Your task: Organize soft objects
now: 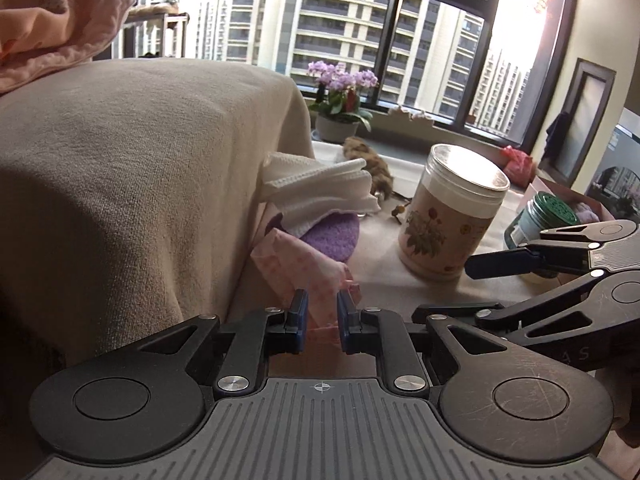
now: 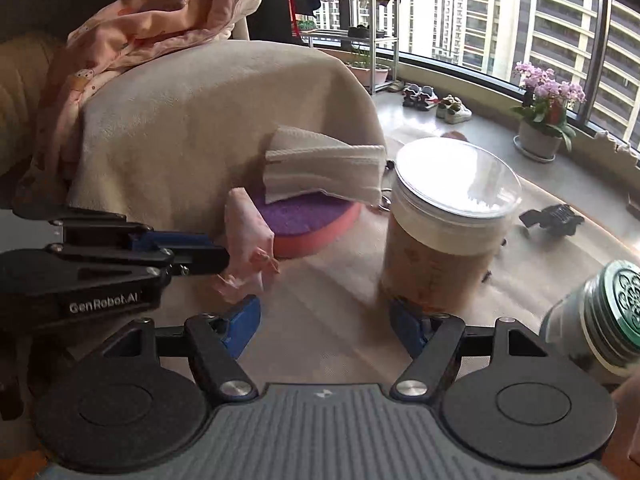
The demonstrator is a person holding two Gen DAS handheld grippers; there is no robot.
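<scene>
Left tongs [image 1: 322, 316]: level and low over the tabletop [image 1: 380, 272], pointing toward the window, closed on the near end of a small pink pouch [image 1: 308, 268]. Blue pads press the fabric from both sides. In the right wrist view the same tongs [image 2: 224, 256] enter from the left, tips at the pouch [image 2: 250, 236].

Right tongs [image 2: 324, 320]: level, just right of the left tongs, jaws wide apart with nothing between them. The right finger's tip sits at the base of the floral jar [image 2: 444, 236]; contact cannot be judged. In the left wrist view these tongs [image 1: 492, 284] enter from the right.

Pouch: pale pink, printed, soft and creased, knotted or gathered at the gripped end. It lies against the beige-draped sofa arm [image 1: 140, 168], its far end beside a round purple pad [image 1: 332, 236].

Pad: purple top, pink rim, flat on the tabletop, a folded white paper towel [image 1: 320, 190] resting across it.

Floral jar [image 1: 452, 216] upright, clear lid on, right of the pad. Green-lidded jar [image 2: 600, 316] tilted at far right.
</scene>
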